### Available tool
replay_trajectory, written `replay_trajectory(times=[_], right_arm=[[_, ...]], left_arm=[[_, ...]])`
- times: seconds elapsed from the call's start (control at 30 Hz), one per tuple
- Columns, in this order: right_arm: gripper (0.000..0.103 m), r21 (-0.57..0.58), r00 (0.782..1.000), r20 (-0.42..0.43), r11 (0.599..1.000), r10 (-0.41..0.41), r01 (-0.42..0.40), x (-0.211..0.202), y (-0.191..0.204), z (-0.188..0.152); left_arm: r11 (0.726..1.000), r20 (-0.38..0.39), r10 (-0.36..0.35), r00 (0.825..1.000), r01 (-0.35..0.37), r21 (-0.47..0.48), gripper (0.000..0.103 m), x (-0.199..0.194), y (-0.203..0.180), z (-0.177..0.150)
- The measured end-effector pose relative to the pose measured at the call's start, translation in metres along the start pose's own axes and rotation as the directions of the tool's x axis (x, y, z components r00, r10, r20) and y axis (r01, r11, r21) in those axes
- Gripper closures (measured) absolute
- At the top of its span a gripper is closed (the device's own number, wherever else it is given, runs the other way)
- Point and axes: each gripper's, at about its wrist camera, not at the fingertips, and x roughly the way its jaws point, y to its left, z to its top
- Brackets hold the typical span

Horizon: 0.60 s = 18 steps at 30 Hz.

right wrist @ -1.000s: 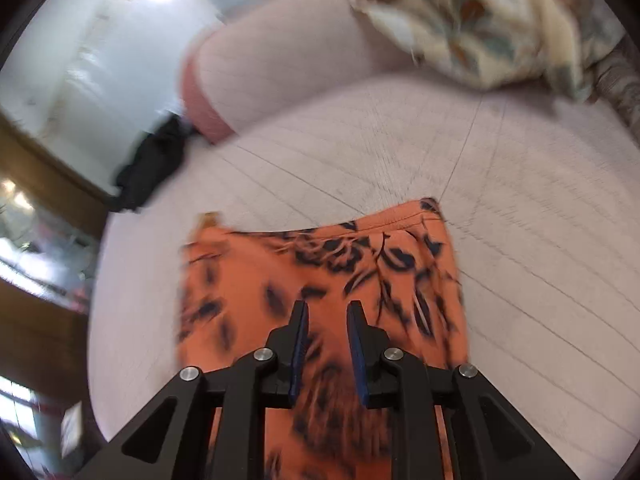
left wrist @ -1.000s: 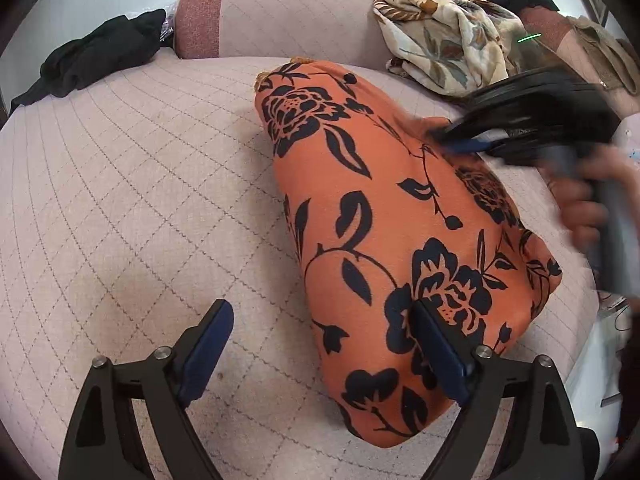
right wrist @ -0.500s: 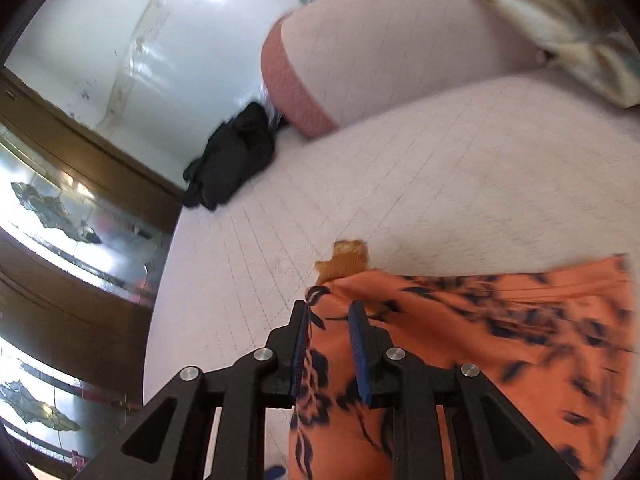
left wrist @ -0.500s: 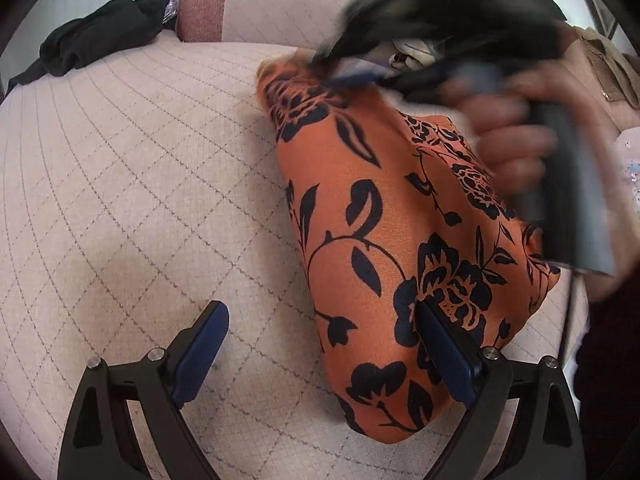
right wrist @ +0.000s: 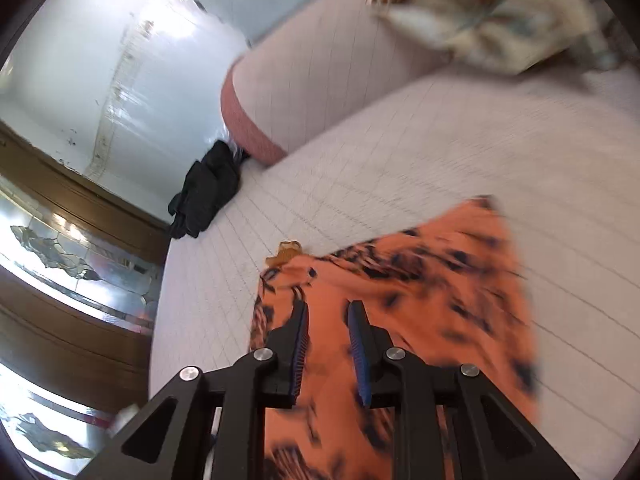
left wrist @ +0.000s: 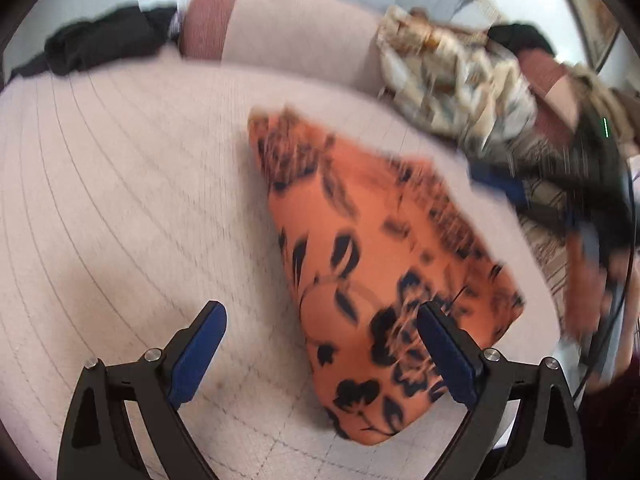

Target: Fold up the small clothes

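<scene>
A folded orange garment with black flowers [left wrist: 360,256] lies on the pale quilted cushion [left wrist: 120,200]. It also shows in the right wrist view [right wrist: 420,300]. My left gripper [left wrist: 320,344] is open and empty, its right finger over the garment's near end, its left finger over bare cushion. My right gripper [right wrist: 326,328] hovers over the garment near its left edge with the jaws a narrow gap apart and nothing between them. In the left wrist view it is a dark blur at the right [left wrist: 560,192].
A cream patterned cloth pile [left wrist: 452,80] lies at the back right against the backrest [left wrist: 300,28]. A black garment [left wrist: 100,44] lies at the back left, also in the right wrist view [right wrist: 204,192]. Dark wood and glass panels [right wrist: 60,248] stand beyond the cushion's left edge.
My right gripper has pulled back from the garment's far left corner toward the right side. Both views are motion-blurred. The left gripper has stayed open near the garment's near end.
</scene>
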Motion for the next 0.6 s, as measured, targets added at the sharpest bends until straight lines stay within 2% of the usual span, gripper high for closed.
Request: replay_trajectory(times=[0.1, 0.13, 0.17, 0.2, 0.23, 0.3, 0.33, 0.4, 0.5, 0.6], right_arm=[[0.079, -0.015, 0.998, 0.032, 0.998, -0.063, 0.063, -0.033, -0.004, -0.028], [0.079, -0.01, 0.997, 0.038, 0.998, -0.069, 0.069, -0.038, -0.006, -0.036], [0.079, -0.006, 0.996, 0.037, 0.996, -0.085, 0.085, -0.042, -0.013, -0.044], [0.079, -0.005, 0.992, 0.019, 0.993, -0.121, 0.122, -0.038, -0.016, -0.05], [0.079, 0.0, 0.987, -0.019, 0.987, -0.161, 0.161, -0.027, -0.019, -0.057], [0.078, 0.024, 0.965, -0.163, 0.977, -0.205, 0.212, -0.004, -0.038, -0.07], [0.079, 0.029, 0.968, -0.153, 0.978, -0.201, 0.207, -0.003, -0.041, -0.071], [0.079, 0.032, 0.976, -0.128, 0.983, -0.177, 0.182, -0.012, -0.037, -0.067], [0.079, 0.018, 0.993, -0.013, 0.993, -0.114, 0.114, -0.03, -0.033, -0.059], [0.079, 0.023, 0.99, 0.084, 0.993, -0.114, 0.112, -0.038, -0.03, -0.053]], left_arm=[[0.998, 0.071, 0.048, 0.996, -0.05, 0.026, 0.006, -0.009, -0.003, 0.001], [0.993, 0.055, 0.096, 0.994, -0.099, 0.058, 0.006, -0.003, -0.006, -0.002], [0.981, 0.007, 0.164, 0.987, -0.163, 0.104, 0.006, 0.01, -0.01, -0.006], [0.971, -0.04, 0.201, 0.979, -0.194, 0.141, 0.006, 0.023, -0.01, -0.01], [0.975, -0.044, 0.185, 0.982, -0.177, 0.134, 0.006, 0.029, -0.011, -0.011], [0.988, -0.054, 0.143, 0.988, -0.14, 0.067, 0.006, 0.031, -0.006, -0.011], [0.991, -0.066, 0.126, 0.99, -0.124, 0.043, 0.006, 0.03, -0.004, -0.008], [0.992, -0.032, 0.121, 0.992, -0.12, 0.047, 0.006, 0.023, -0.004, -0.005], [0.982, 0.04, 0.169, 0.985, -0.171, 0.077, 0.006, 0.018, -0.011, -0.005], [0.974, 0.099, 0.203, 0.974, -0.211, 0.086, 0.006, 0.01, -0.013, 0.002]])
